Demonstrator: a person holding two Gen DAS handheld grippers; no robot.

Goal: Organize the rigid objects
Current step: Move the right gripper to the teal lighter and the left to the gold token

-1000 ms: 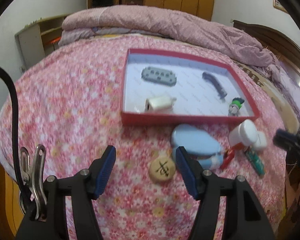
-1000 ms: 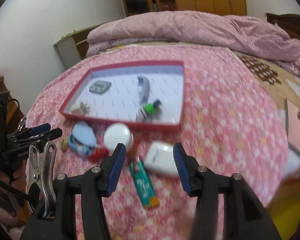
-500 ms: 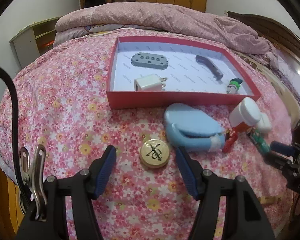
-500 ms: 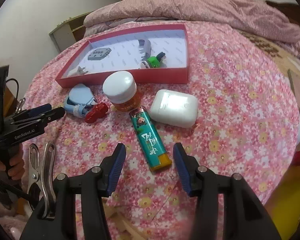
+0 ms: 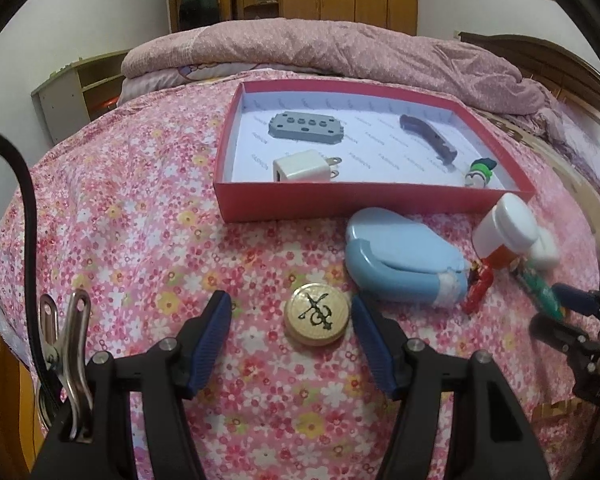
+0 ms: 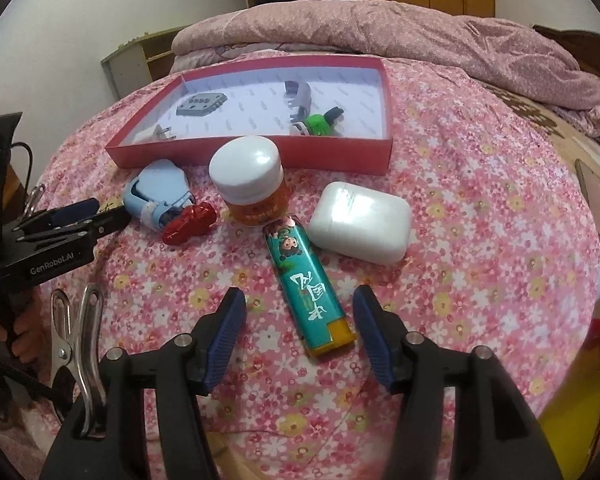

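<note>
Four items already lie in the red box [image 5: 372,202], six wait on the bed: left gripper [image 5: 291,322] open around the wooden chess piece [image 5: 317,314], right gripper [image 6: 298,320] opening around the lighter [image 6: 308,286].

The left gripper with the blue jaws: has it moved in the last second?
Yes. The left gripper has come down and closer to the round wooden token, which now lies between its open jaws; the red cardboard tray looks nearer too.
</note>
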